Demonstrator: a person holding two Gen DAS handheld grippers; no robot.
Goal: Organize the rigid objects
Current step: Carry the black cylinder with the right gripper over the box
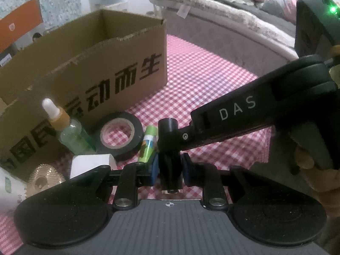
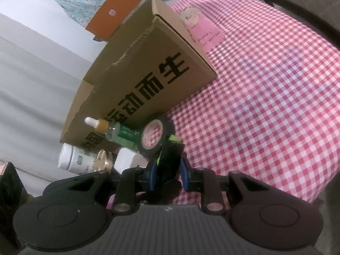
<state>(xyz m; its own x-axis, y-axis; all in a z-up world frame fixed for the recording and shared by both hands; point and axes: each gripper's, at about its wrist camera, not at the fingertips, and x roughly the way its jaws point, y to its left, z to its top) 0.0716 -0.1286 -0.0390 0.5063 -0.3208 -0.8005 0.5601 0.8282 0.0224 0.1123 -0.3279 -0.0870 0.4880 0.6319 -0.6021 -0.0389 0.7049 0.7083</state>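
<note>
Both claws are clenching one black object (image 1: 170,165) — the left claw (image 1: 170,167) is grasping its lower body, the right claw (image 2: 167,170) its upper end — probably to steady it above the checked desk (image 1: 212,80), near the cardboard box (image 1: 85,68) awaiting it.

My left claw (image 1: 169,171) covers the lower half of the black cylinder (image 1: 167,131), so I cannot tell what it is. The cardboard box (image 1: 89,68) has its left end cut off by the frame, and the dropper bottle (image 1: 68,131) hides some of its printed characters. The gold disc (image 1: 45,177) sits half behind my claw's body. From my right claw (image 2: 169,173), the dark thing between the pads is too shadowed to name.
</note>
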